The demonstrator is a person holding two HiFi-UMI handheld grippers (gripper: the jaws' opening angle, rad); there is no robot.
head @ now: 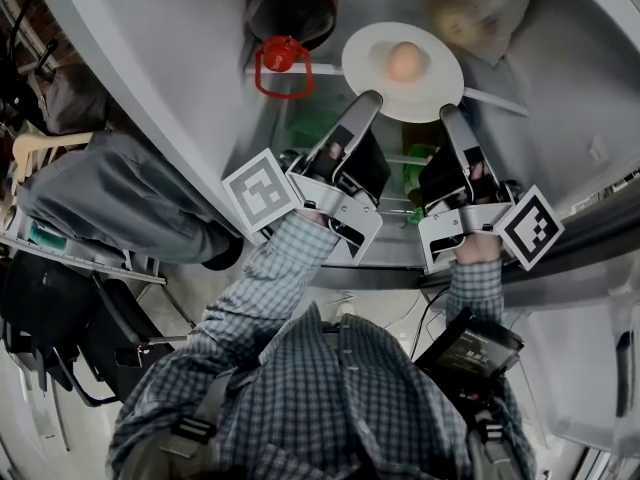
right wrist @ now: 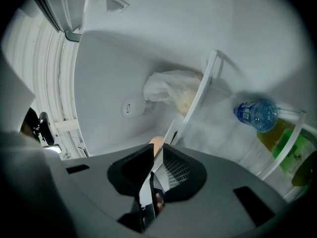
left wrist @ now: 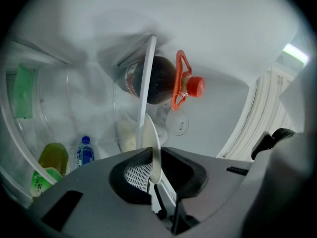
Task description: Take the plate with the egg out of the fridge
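A white plate [head: 378, 66] with a brown egg [head: 404, 62] on it lies on a fridge shelf. Both grippers hold its near rim. My left gripper [head: 366, 100] pinches the rim at the plate's left. In the left gripper view the plate [left wrist: 150, 133] stands edge-on between the pads of that gripper [left wrist: 154, 151]. My right gripper [head: 449, 114] grips the rim at the plate's right. In the right gripper view the thin plate [right wrist: 170, 131] runs into that gripper's [right wrist: 157, 150] shut jaws, and the egg [right wrist: 156, 143] peeks just above them.
A dark bottle [head: 292, 8] with a red cap and handle lies left of the plate. A plastic bag of food [head: 472, 8] sits to its right. The glass shelf's edge [left wrist: 147, 78] runs past the plate. A small water bottle [right wrist: 256, 114] and green bottles [left wrist: 52, 158] stand lower down.
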